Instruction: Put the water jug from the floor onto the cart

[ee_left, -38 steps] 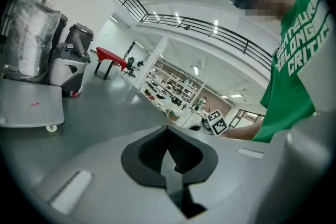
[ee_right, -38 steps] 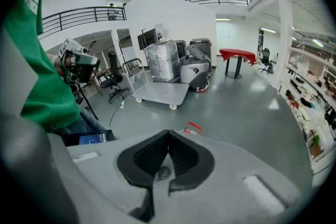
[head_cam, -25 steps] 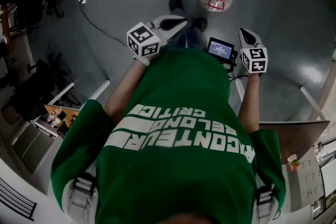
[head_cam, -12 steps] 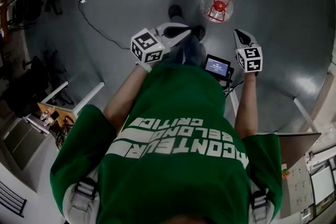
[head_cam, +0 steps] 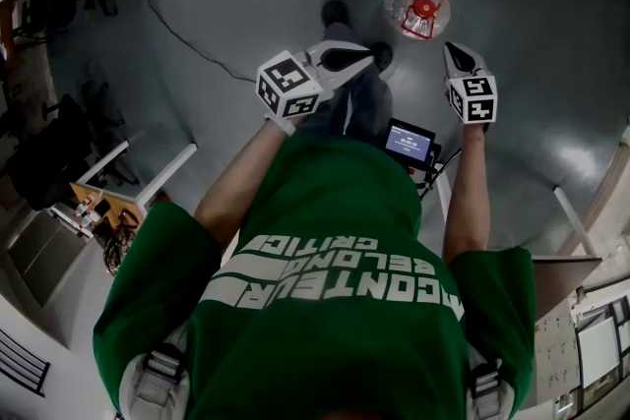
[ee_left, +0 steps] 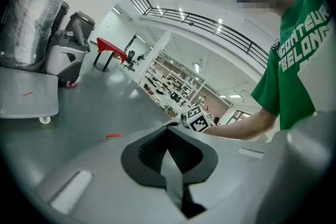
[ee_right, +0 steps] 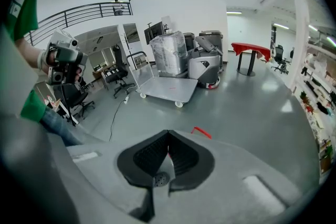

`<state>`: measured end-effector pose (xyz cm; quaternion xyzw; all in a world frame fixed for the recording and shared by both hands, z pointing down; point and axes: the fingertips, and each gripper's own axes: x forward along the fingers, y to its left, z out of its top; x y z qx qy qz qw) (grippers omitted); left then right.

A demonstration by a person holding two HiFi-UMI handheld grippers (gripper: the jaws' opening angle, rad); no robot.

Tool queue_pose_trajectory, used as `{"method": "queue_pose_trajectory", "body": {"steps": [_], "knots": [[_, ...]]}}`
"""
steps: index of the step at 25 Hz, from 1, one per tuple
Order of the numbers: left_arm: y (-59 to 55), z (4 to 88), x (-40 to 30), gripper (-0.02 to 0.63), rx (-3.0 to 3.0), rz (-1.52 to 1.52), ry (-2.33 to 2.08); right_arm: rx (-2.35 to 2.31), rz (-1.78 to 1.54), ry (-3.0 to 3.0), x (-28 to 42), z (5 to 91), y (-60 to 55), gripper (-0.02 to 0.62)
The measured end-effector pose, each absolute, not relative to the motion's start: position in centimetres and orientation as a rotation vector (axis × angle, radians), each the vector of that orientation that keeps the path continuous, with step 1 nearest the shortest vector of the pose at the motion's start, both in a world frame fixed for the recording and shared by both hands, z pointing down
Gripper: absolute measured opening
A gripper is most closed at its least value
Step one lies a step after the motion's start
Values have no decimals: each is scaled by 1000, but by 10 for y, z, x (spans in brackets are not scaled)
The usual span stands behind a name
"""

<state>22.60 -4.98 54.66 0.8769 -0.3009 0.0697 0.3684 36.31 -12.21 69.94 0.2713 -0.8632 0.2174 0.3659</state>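
The clear round plastic water jug has a red cap and a red carry handle. It stands upright on the glossy grey floor, just ahead of the person's dark shoes. Its fill level cannot be determined. In the right gripper view, only the red handle shows above the jaws.

The flat grey platform cart has an upright push handle and white castors. It stands well apart from the jug, in front of plastic-wrapped machines.

The left gripper has its jaws closed together with nothing between them. The right gripper is likewise closed and empty, near the jug.
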Motion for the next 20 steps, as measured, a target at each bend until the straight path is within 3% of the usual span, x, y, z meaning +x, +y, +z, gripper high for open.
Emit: {"method": "queue_pose_trajectory", "body": {"steps": [20], "knots": [[-83,613,246,9,2273,103,-653,717,574,-2195,337,799,-135,48]]}}
